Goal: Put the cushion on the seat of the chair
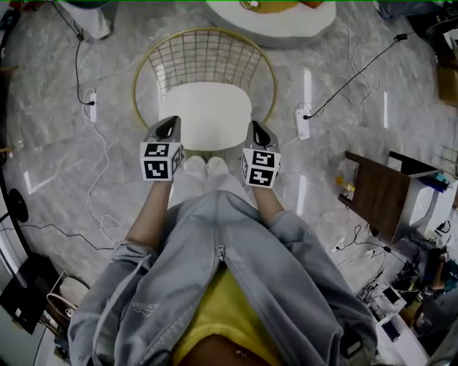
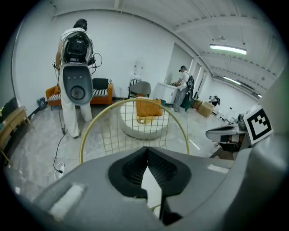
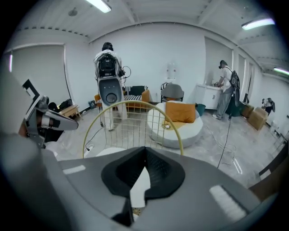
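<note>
In the head view a white cushion lies flat on the seat of a chair with a gold wire back. My left gripper and right gripper hang side by side over the cushion's front corners, both shut, nothing held. Between the closed jaws of the left gripper I see a sliver of the cushion, with the chair's back beyond. The right gripper shows the same, with the cushion to the left and the wire back ahead.
A round white platform with an orange pillow stands behind the chair. Power strips and cables lie on the marble floor. A brown side table is at right. A person stands beyond the chair.
</note>
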The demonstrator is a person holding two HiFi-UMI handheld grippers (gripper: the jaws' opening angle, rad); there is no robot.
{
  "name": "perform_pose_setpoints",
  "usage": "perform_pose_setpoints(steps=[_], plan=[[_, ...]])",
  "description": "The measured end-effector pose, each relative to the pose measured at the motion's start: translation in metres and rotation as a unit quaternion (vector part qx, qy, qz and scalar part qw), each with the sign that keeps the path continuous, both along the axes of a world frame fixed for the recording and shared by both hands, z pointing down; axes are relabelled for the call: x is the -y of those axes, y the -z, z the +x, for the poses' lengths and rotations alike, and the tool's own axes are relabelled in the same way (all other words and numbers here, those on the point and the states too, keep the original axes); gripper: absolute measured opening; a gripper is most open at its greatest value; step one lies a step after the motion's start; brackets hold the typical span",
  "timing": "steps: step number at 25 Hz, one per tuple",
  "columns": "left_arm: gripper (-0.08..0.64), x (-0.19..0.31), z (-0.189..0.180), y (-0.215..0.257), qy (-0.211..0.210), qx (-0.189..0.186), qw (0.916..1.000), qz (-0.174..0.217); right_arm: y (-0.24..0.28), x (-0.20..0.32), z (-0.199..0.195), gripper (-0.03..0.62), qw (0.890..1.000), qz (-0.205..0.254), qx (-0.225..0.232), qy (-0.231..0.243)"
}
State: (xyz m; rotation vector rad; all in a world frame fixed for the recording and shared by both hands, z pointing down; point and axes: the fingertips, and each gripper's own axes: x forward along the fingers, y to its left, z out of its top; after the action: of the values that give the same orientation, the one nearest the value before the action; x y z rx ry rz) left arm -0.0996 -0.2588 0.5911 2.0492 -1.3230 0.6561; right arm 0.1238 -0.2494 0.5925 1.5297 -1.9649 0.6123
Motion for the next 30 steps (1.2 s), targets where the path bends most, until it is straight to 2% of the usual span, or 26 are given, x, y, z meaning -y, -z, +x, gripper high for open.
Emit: perform_pose_setpoints(steps=[6,11,15,23,27,30], plan=[[0.006,0.002,0.005,0.1,-0.005,-0.012,0.9953,0.096,0.108,0.001,-0.016,-0.002,0.995,0.092,0.019,0.012],[0.006,0.003,0.007,0.199,-0.009,-0.022,0.9814,0.191,0.201,-0.002,-0.039,-0.002,0.983,0.174,0.049,0.033],[0.006,0.0,0.006,0.26,-0.005,-0.025,0.9697,0.243,0.263,-0.003,-0.049,-0.001,0.97,0.228,0.078,0.033],[0.006,-0.011,-0.005,0.341,0.007,-0.013,0.9457,0.325,0.349,-0.008,-0.066,-0.001,0.945,0.312,0.081,0.056],[0.006,-0.017,-0.006,0.363,0.011,-0.019,0.9369,0.349,0.375,-0.013,-0.072,-0.001,0.932,0.349,0.065,0.075],[0.006,-0.018,-0.007,0.374,0.012,-0.019,0.9319,0.362,0.385,-0.016,-0.074,0.0,0.927,0.362,0.054,0.083]])
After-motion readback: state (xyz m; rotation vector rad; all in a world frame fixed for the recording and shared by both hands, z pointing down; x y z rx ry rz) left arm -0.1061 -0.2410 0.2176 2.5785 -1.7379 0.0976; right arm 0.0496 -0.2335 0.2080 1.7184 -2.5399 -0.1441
